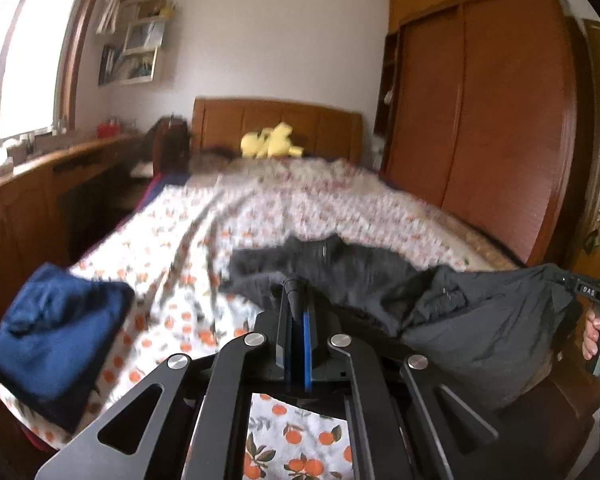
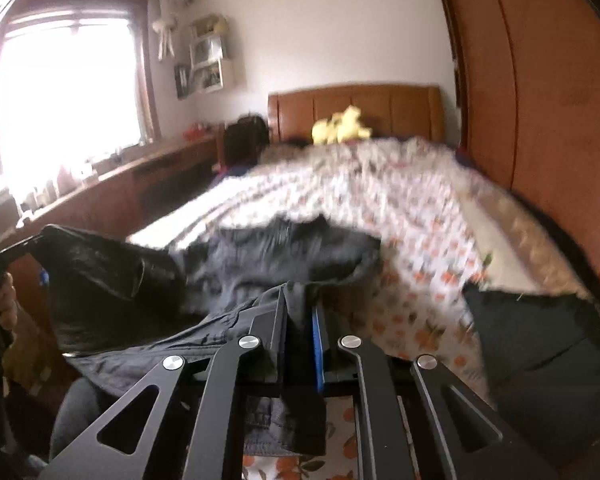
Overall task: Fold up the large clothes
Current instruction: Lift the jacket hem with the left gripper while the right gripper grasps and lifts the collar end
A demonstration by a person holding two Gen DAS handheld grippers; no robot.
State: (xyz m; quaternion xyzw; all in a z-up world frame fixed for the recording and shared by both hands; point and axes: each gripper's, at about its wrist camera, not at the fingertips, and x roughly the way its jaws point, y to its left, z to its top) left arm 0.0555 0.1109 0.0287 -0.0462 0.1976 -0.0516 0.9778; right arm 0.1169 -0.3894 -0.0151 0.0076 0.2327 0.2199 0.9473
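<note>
A large black garment (image 1: 380, 280) lies over the foot of the bed and is lifted at two points. My left gripper (image 1: 296, 292) is shut, its fingertips at the garment's edge; whether cloth is pinched between them is not clear. In the right wrist view the same garment (image 2: 268, 256) stretches to the left, and my right gripper (image 2: 298, 304) is shut on a fold of it that hangs down between the fingers. The right gripper also shows at the far right of the left wrist view (image 1: 580, 288), clamping the cloth.
The bed has an orange-print sheet (image 1: 204, 240). A folded navy cloth (image 1: 56, 340) lies on its left corner and a dark folded cloth (image 2: 540, 340) on its right. A yellow plush toy (image 1: 270, 144) sits at the headboard. A wooden wardrobe (image 1: 480, 120) stands right, a low wooden counter (image 1: 40, 200) left.
</note>
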